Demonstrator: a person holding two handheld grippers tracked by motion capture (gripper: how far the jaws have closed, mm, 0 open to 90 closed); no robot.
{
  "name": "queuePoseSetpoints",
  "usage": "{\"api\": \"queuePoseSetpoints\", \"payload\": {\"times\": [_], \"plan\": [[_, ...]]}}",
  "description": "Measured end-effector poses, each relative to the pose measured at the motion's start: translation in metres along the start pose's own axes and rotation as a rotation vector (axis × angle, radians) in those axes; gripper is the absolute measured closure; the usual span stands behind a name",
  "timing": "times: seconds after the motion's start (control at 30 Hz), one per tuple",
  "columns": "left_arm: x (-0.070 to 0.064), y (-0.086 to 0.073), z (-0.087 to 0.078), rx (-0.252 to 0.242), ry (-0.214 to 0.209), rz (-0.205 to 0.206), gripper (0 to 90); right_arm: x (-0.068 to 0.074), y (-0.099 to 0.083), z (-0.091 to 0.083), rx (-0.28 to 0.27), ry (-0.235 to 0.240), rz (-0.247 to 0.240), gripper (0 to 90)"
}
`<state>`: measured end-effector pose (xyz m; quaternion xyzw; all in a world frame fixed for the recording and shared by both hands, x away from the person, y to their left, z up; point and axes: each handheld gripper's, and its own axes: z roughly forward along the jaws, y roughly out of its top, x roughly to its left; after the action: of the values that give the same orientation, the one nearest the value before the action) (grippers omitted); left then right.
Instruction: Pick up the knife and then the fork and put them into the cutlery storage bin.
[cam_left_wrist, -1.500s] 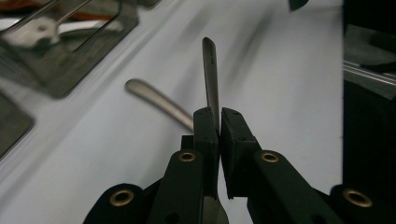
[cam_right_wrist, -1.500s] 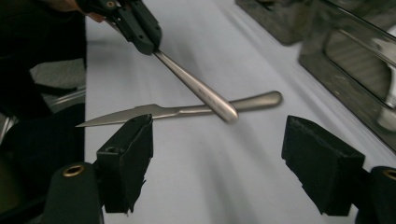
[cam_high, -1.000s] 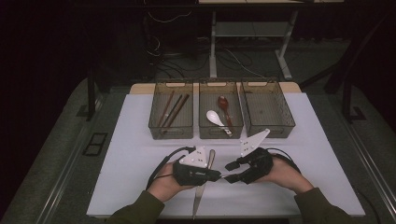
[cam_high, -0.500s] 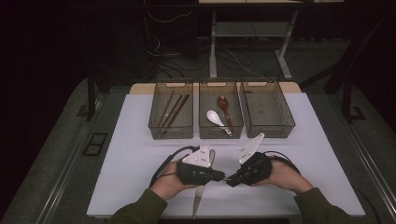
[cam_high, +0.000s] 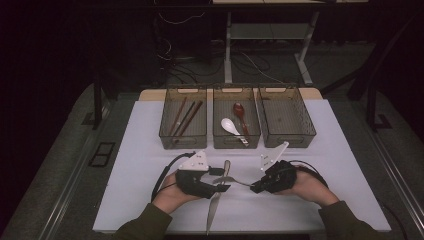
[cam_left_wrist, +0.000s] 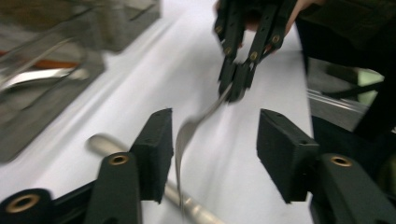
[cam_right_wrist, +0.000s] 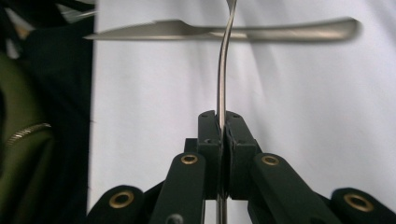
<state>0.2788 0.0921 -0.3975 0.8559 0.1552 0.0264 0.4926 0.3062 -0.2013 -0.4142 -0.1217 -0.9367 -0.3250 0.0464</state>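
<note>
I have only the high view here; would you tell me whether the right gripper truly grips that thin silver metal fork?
Observer: Yes. In the right gripper view, the right gripper has its jaws shut flat on the thin silver metal fork, on its handle.
Operator: Thank you. Is the left gripper gripping it too?
Observer: No. In the left gripper view, the left gripper is open; the fork's head hangs between its jaws, close to one pad.
Operator: And how does the knife lie?
Observer: In the right gripper view, the silver metal table knife lies flat on the white table, crosswise beyond the fork's curved handle.
</note>
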Motion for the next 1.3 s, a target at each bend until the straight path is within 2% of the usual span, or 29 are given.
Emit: {"api": "queuePoseSetpoints", "payload": {"times": [0.17,0.33,0.4,0.53,0.63,0.7,0.8,0.9,1.07,1.3], "plan": [[0.005,-0.018,-0.015,-0.027,0.081,-0.041,36.4,-0.011,-0.009,-0.016,-0.032,-0.074,0.048,85.8],[0.009,-0.037,-0.023,-0.025,0.15,-0.077,27.3,-0.021,-0.009,-0.037,-0.08,-0.156,0.128,85.7],[0.009,-0.044,-0.025,-0.02,0.18,-0.088,22.4,-0.024,-0.008,-0.043,-0.104,-0.181,0.177,85.8],[0.01,-0.055,-0.031,-0.027,0.216,-0.117,13.7,-0.036,-0.008,-0.055,-0.133,-0.234,0.227,85.7],[0.009,-0.06,-0.035,-0.016,0.243,-0.124,8.9,-0.045,-0.007,-0.064,-0.171,-0.267,0.259,85.7],[0.01,-0.062,-0.038,-0.026,0.259,-0.122,6.3,-0.049,-0.006,-0.069,-0.188,-0.286,0.272,85.7],[0.012,-0.065,-0.04,-0.036,0.275,-0.141,0.0,-0.059,-0.003,-0.079,-0.219,-0.322,0.304,85.7],[0.013,-0.065,-0.039,-0.034,0.281,-0.147,0.0,-0.07,-0.001,-0.09,-0.24,-0.354,0.334,85.7],[0.012,-0.064,-0.039,-0.03,0.283,-0.137,0.0,-0.091,-0.001,-0.106,-0.244,-0.415,0.393,85.7],[0.012,-0.063,-0.04,-0.042,0.286,-0.131,0.0,-0.118,-0.004,-0.118,-0.262,-0.479,0.463,85.7]]}}
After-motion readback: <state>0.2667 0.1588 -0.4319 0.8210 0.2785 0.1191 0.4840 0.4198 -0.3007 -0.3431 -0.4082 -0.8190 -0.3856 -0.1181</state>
